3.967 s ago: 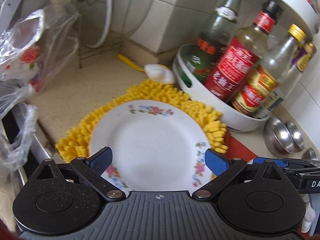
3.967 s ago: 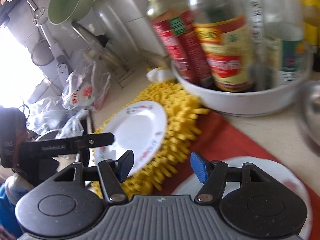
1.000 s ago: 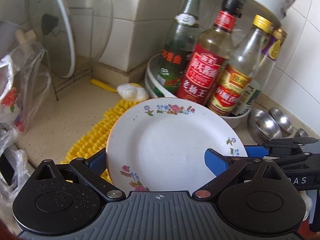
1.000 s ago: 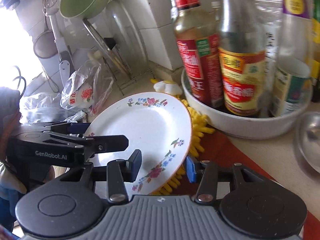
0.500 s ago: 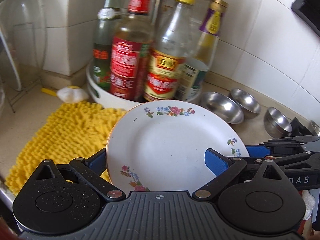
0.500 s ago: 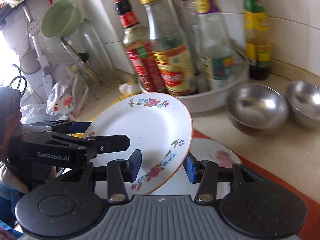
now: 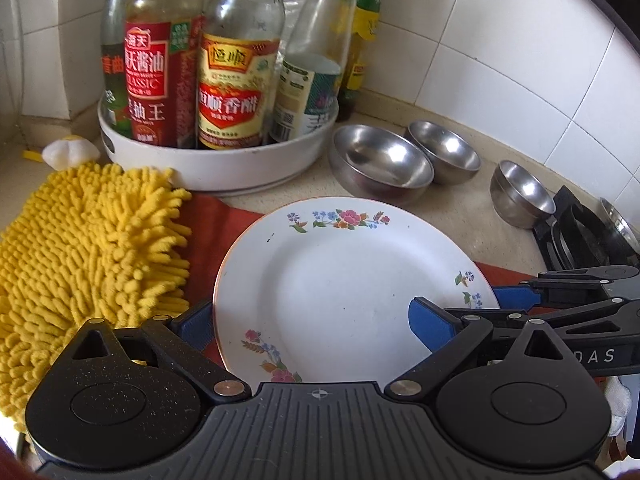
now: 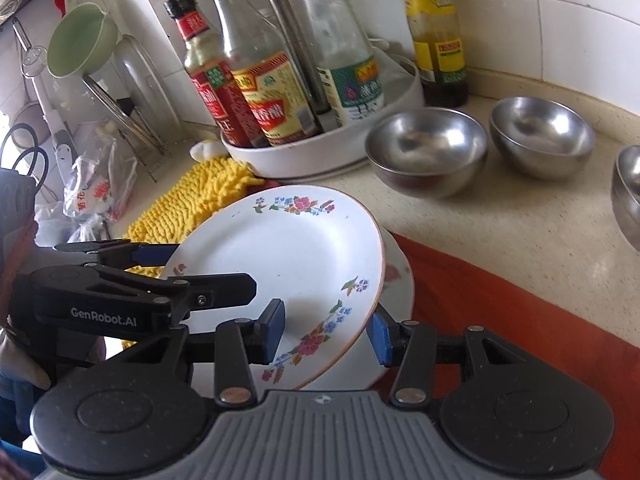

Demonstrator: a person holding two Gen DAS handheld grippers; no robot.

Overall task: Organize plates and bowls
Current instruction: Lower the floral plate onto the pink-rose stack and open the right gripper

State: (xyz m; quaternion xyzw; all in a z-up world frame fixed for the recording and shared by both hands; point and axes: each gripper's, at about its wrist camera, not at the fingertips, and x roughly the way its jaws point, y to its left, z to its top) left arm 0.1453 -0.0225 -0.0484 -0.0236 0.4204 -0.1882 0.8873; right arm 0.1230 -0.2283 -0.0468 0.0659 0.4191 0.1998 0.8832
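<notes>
Plates are being stacked here, judging by the hold: both tongs clamp one flowered plate [image 8: 288,264] from opposite edges, the left tongs [image 7: 316,326] with one blue pad under the rim and one on the face, the right tongs [image 8: 326,330] pinching the near edge the same way, so the load is shared and the plate cannot swing. It hangs tilted, the right-hand edge low, which looks like a way to lay one edge down first and lower the rest. A second plate [image 8: 394,270], lying on the red cloth [image 8: 500,300], sits directly beneath the carried one, just ahead of the right tongs; only the right view shows it, since from the left tongs the carried plate hides it fully. Whether the two plates already touch I cannot tell. From the left tongs one sees instead what lies around: the yellow mop pad [image 7: 88,248] off to their left, the white tray of bottles [image 7: 224,164] ahead, and three steel bowls [image 7: 382,164] ahead and to the right, well apart from the plates. These bowls remain to be gathered, so the job seems early.
</notes>
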